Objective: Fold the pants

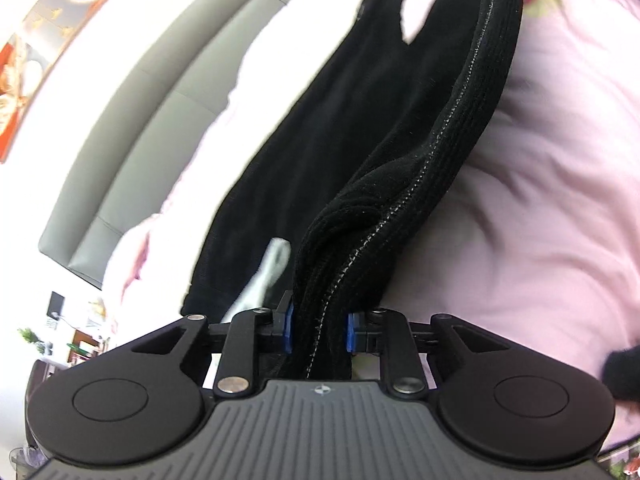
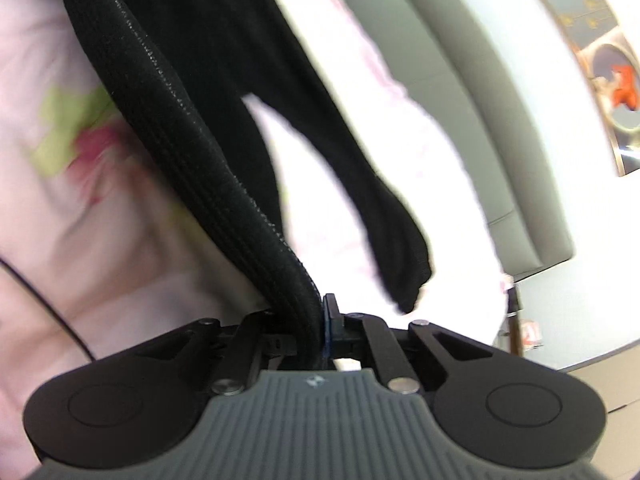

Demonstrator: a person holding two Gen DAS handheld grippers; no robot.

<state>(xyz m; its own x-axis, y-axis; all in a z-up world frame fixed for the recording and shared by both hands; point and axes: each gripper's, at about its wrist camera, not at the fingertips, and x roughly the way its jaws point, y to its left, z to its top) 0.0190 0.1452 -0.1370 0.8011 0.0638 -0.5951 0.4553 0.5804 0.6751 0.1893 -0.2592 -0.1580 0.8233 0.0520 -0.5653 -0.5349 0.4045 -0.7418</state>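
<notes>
The pink bedsheet [image 1: 540,160] is the work surface beneath everything I hold; a grey headboard [image 1: 160,120] runs along its far side.

The black pants [image 1: 340,128] hang between my two tools, above that sheet. The legs trail away from both cameras toward the headboard side, so the long axis of the garment runs forward, away from me. One leg end [image 2: 408,272] hangs free in the right wrist view, and I cannot tell whether it touches the sheet.

The ribbed waistband [image 1: 460,120] is the part stretched from tool to tool. It leaves my left gripper [image 1: 319,330] up and to the right, and leaves my right gripper [image 2: 312,328] up and to the left. Each tool therefore holds one end of the same band.

Left gripper: jaws closed to a narrow gap on a thick bunch of waistband, blue pads [image 1: 352,330] pressed against the cloth on both sides. Right gripper: clamped on the band with almost no gap.

Judgement: neither arm is nearer; both hold the waist end equally. The next move depends on carrying the waistband forward along the leg axis.

A white label [image 1: 272,264] shows inside the waist, just beside my left tool.
</notes>
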